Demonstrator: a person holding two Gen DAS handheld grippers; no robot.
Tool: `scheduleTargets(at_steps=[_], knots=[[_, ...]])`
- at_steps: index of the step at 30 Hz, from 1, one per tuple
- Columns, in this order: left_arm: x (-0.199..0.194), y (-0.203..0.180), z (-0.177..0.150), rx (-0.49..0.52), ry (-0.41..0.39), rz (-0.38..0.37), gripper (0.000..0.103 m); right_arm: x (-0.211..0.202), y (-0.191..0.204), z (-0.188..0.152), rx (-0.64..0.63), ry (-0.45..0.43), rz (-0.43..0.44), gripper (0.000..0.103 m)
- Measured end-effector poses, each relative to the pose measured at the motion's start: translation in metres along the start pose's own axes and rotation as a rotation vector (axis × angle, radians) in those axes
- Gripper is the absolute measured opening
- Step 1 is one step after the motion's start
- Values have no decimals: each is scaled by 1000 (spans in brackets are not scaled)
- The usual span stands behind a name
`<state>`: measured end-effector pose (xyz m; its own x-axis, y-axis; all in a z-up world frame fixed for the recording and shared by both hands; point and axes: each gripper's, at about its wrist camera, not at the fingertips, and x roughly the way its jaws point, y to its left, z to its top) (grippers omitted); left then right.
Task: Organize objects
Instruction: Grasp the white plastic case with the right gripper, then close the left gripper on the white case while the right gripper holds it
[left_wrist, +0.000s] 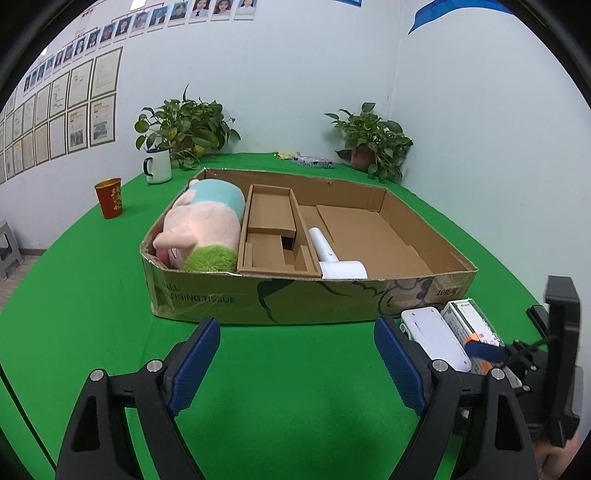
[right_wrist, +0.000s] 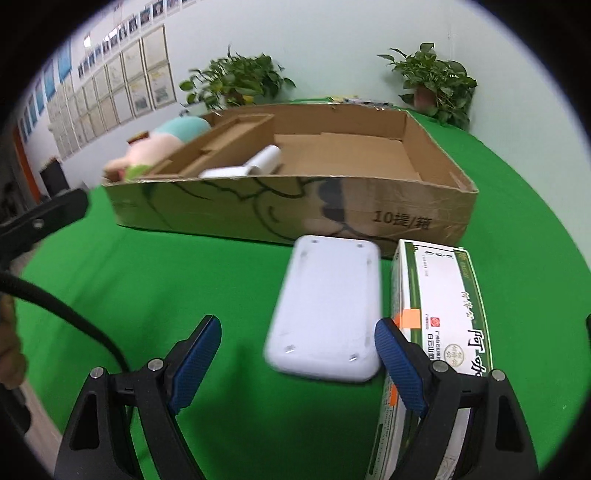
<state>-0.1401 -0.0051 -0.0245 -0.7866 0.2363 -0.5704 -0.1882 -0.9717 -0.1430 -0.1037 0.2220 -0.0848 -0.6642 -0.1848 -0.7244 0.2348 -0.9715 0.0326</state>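
A wide shallow cardboard box (left_wrist: 229, 295) (right_wrist: 369, 218) stands on the green table. It holds a pink plush pig (left_wrist: 203, 225) (right_wrist: 162, 147), a smaller cardboard insert (left_wrist: 273, 229) and a white handheld device (left_wrist: 332, 258) (right_wrist: 255, 162). In front of the box lie a flat white device (left_wrist: 436, 336) (right_wrist: 328, 310) and a green-and-white medicine box (left_wrist: 472, 325) (right_wrist: 439, 314). My left gripper (left_wrist: 295, 358) is open and empty above the cloth. My right gripper (right_wrist: 297, 358) is open, with the white device's near end between its fingers. The right gripper also shows in the left wrist view (left_wrist: 517, 354).
A red cup (left_wrist: 109, 197) and a white mug (left_wrist: 158, 165) stand left of the box. Two potted plants (left_wrist: 184, 127) (left_wrist: 373, 142) stand at the back against the wall. Small packets (left_wrist: 314, 160) lie behind the box.
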Motion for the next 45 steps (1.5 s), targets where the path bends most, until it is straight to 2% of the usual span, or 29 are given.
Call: scheduleTargets(at_steps=[7, 9, 11, 15, 18, 25, 30, 31, 32, 35, 41, 45], knots=[[9, 3, -1, -10, 19, -23, 85, 20, 7, 9, -75, 48, -82, 86], [11, 4, -2, -10, 24, -28, 85, 20, 7, 9, -76, 49, -103, 83], [14, 6, -3, -16, 35, -43, 85, 20, 4, 8, -63, 56, -122, 72], [20, 7, -5, -25, 58, -72, 85, 20, 5, 4, -70, 60, -126, 69], [27, 6, -6, -31, 86, -100, 85, 17, 5, 1, -39, 69, -41, 69], [48, 1, -5, -58, 154, -194, 85, 12, 10, -2, -25, 66, 8, 68], [60, -5, -5, -90, 202, -283, 85, -10, 11, -9, 26, 41, 124, 69], [63, -7, -6, -91, 216, -302, 85, -14, 12, -13, 31, 44, 166, 72], [67, -9, -9, -96, 235, -324, 85, -18, 13, -16, 31, 45, 187, 82], [77, -11, -19, -127, 287, -381, 85, -24, 21, -23, -6, 17, 150, 85], [91, -19, -30, -195, 351, -485, 83, -17, 28, -23, -35, 22, 157, 85], [107, -19, -38, -265, 413, -538, 73, -10, 27, -23, -27, 41, 148, 85]])
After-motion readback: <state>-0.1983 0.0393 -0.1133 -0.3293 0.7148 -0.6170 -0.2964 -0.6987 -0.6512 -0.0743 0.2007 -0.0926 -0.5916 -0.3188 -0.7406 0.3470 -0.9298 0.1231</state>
